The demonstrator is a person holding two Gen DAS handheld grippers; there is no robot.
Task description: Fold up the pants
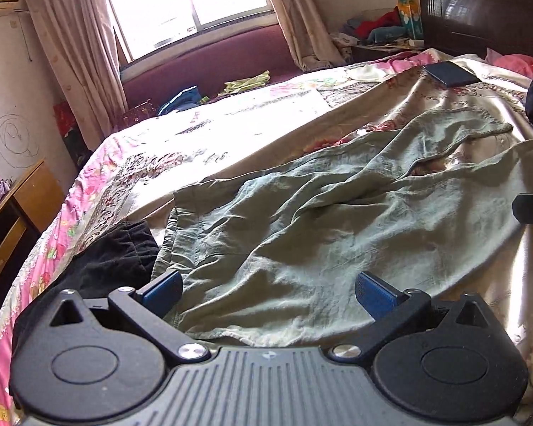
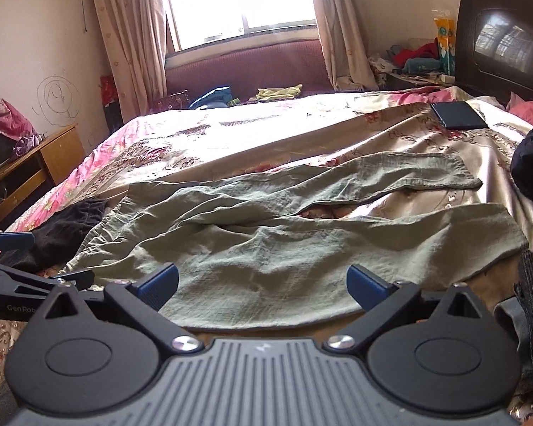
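Sunlit bed point(image 2: 252, 131) carries the green pants point(image 2: 302, 234), spread flat and unfolded. Left gripper point(image 1: 268, 293) and right gripper point(image 2: 263, 284) hover at the pants' near edge, fingers wide, empty. Next, I'd say: pinch that edge and fold.

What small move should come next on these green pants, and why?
Probably lower both open grippers, left and right, onto the near edge of the green pants and close. The pants lie spread and wrinkled on the bed cover, legs apart, unfolded, with neither gripper holding cloth.
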